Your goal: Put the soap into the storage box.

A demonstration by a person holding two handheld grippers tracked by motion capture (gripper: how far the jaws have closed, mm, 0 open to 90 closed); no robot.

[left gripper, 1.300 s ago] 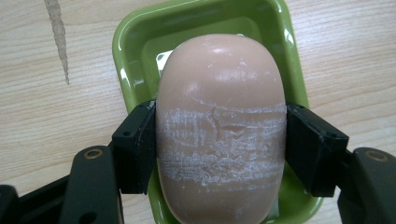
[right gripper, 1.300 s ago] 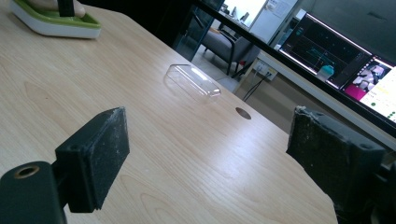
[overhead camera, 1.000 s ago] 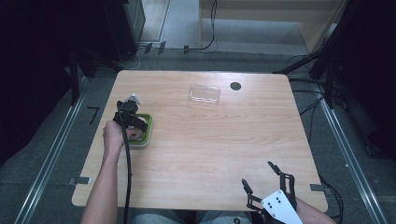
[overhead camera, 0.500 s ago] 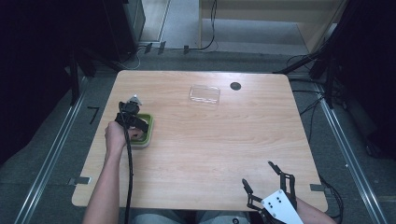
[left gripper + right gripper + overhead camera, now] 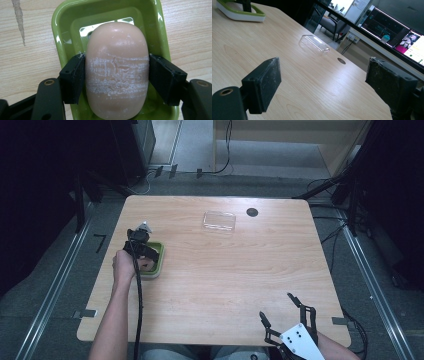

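A beige oval soap bar (image 5: pixel 116 70) lies in a green soap dish (image 5: pixel 60 32) at the table's left side. My left gripper (image 5: pixel 116 75) has both black pads pressed against the soap's sides, shut on it. From above, that left gripper (image 5: pixel 141 246) stands over the green dish (image 5: pixel 159 256), with a hand behind it. My right gripper (image 5: pixel 287 317) rests at the table's front right edge, open, with nothing between its pads (image 5: pixel 264 82). A clear plastic lid (image 5: pixel 219 221) lies near the far middle of the table.
A dark round hole (image 5: pixel 252 212) sits in the tabletop beside the clear lid (image 5: pixel 313 43). The green dish (image 5: pixel 239 12) shows far off in the right gripper view. Monitors (image 5: pixel 397 32) stand beyond the table's far edge. The wooden table (image 5: pixel 225 280) has bare room across its middle.
The left gripper and hand have shifted very slightly over the dish. The right gripper has not moved.
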